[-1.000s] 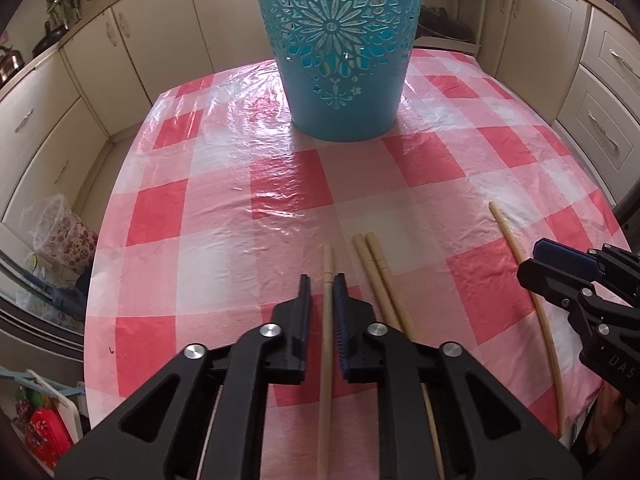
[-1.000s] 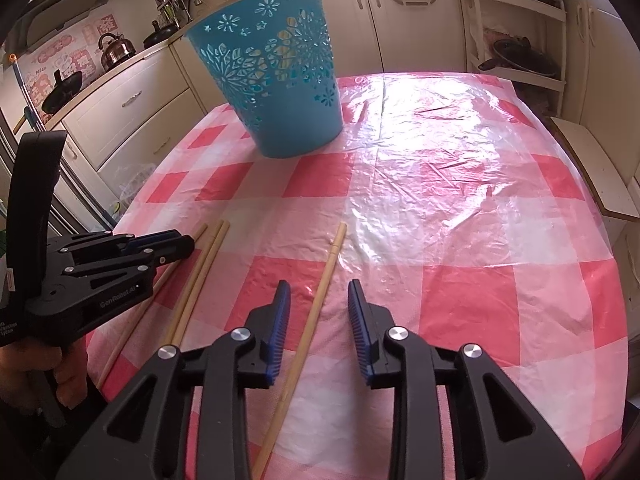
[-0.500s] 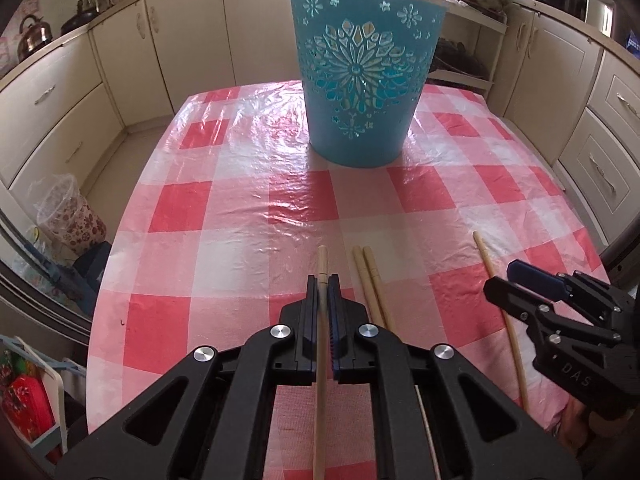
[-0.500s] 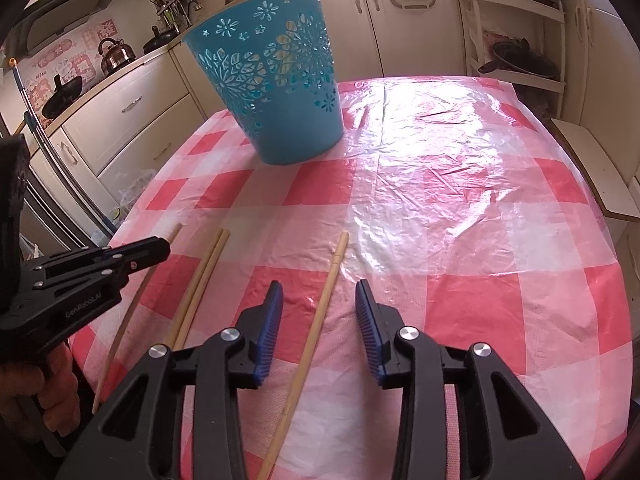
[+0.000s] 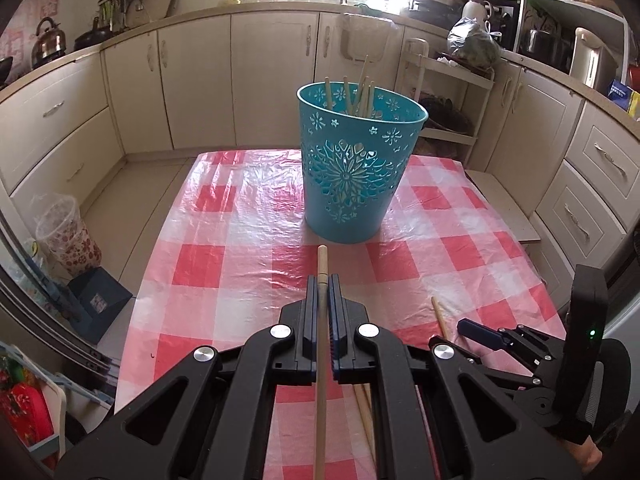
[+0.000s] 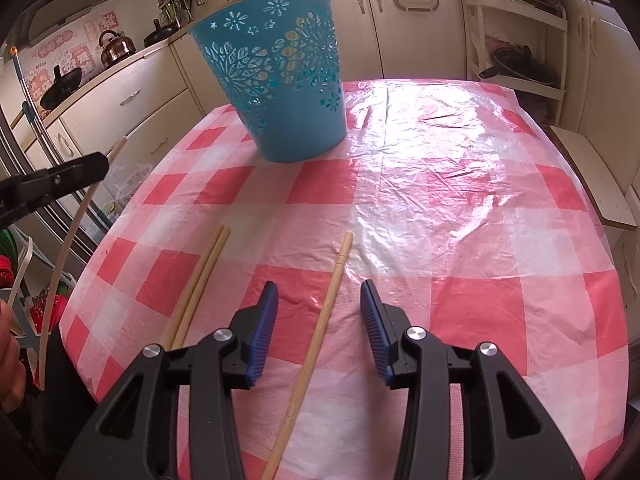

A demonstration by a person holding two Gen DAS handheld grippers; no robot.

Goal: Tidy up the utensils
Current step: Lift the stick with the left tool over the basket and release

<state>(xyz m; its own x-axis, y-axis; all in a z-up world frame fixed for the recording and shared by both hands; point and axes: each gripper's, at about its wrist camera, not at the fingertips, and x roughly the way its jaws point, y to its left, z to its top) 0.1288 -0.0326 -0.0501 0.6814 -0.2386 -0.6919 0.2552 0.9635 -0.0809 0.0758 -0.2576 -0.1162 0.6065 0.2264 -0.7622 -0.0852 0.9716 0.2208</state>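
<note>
Left hand-held gripper [image 5: 322, 300] is clamped on one chopstick [image 5: 321, 360], clear of the bench [image 6: 440, 200]; it may pivot and miss the blue basket [image 5: 352, 176]. Right hand-held gripper [image 6: 319, 330], jaws just widening, straddles another chopstick [image 6: 320, 332], untouched.

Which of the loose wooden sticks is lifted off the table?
The stick clamped in the left gripper; the pair and the single stick lie flat on the tablecloth.

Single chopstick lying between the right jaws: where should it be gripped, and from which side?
Grip the single chopstick on its straight mid-shaft, coming down from above with the right gripper jaws straddling it crosswise. It lies flat on the tablecloth, apart from the chopstick pair, with bare cloth either side. The jaws have just been opening and don't yet touch it.
</note>
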